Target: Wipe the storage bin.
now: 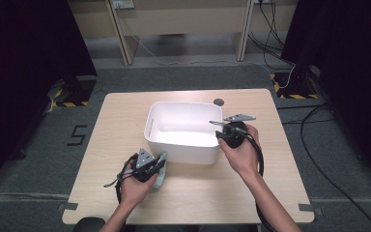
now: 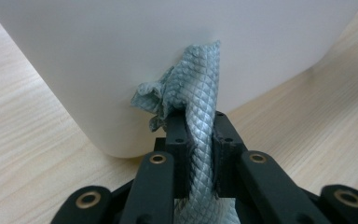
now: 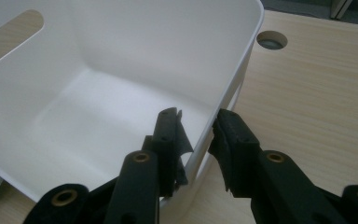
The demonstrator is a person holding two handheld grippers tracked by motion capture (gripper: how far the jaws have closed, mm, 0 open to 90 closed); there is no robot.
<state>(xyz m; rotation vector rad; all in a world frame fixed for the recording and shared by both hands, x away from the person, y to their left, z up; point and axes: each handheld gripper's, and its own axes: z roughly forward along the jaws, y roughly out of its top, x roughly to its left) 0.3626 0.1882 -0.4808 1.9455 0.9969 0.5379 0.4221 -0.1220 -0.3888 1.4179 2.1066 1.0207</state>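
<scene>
Item one: a white rectangular plastic tub (image 1: 183,131) with a slot handle in its end wall, standing upright near the middle of a pale wooden table (image 1: 125,116).

Item two: a grey-green cloth (image 2: 193,88) with a diamond-quilted weave, bunched into a strip. It sits at the tub's near outer wall, low by the table, its crumpled end touching or just off the white plastic; which, the left gripper view leaves unclear.

Item three: the left gripper (image 2: 200,135), jaws pressed together on the cloth, which runs up between the pads.

Item four: the right gripper (image 3: 198,137), at the tub's right rim, one jaw inside the wall and one outside, pinching the rim.

Item five: a round grommet hole (image 1: 218,102) in the table beyond the tub.
</scene>
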